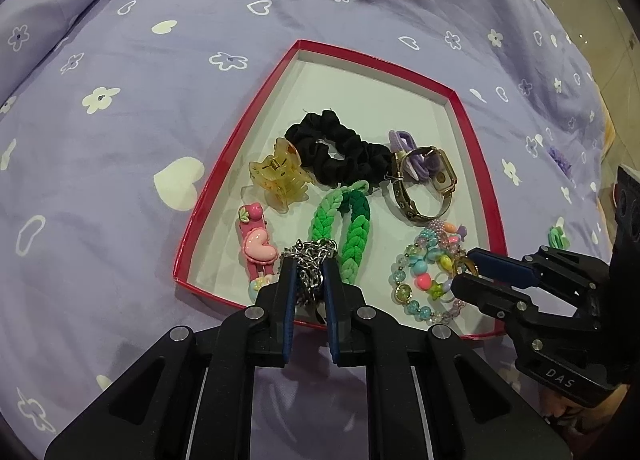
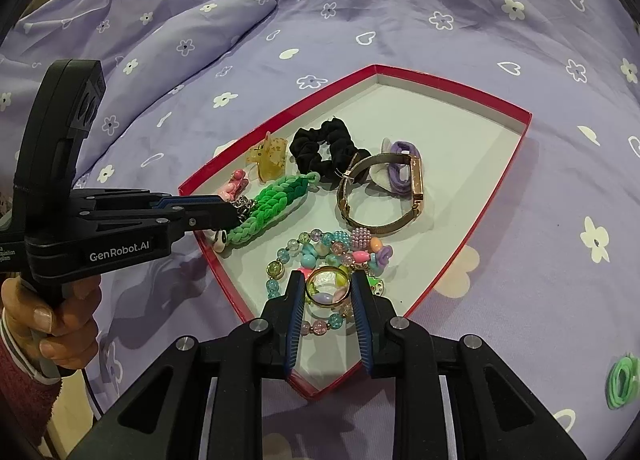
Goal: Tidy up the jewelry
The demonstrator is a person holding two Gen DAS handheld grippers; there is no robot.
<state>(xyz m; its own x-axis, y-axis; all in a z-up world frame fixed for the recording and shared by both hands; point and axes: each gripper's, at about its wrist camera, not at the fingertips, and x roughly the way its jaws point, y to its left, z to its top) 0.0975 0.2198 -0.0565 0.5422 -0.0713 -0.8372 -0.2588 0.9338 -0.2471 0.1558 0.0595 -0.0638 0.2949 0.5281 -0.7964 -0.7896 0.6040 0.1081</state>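
a shallow red box (image 1: pixel 478 163) with a pale floor sits on a lilac bedspread (image 1: pixel 120 107) printed with white flowers and hearts, and most of the jewelry lies inside it. the left gripper (image 1: pixel 309 274) is closed on a bunched silver chain (image 1: pixel 310 260), which it holds at the box's near edge, right beside the green braided band (image 1: pixel 344 227) and the pink heart hair clip (image 1: pixel 258 248). the right gripper (image 2: pixel 327 292) has a gold ring (image 2: pixel 329 287) between its blue pads, each pad touching one side of the hoop, so it grips the ring (just above the pile of colourful beaded bracelets (image 2: pixel 320 252) at the box's near right side).

farther in, a black scrunchie (image 1: pixel 340 155) lies in the middle, an amber claw clip (image 1: pixel 278 175) just to its left and touching it. a gold watch (image 1: pixel 420 183) stands on its edge to the right of the scrunchie, with a purple hair tie (image 1: pixel 404 141) resting against its face.

outside the box, a small green hair tie (image 2: pixel 622 382) lies alone on the bedspread, well apart on the right side. in the right wrist view, the person's hand (image 2: pixel 52 324) wraps the left gripper's handle.
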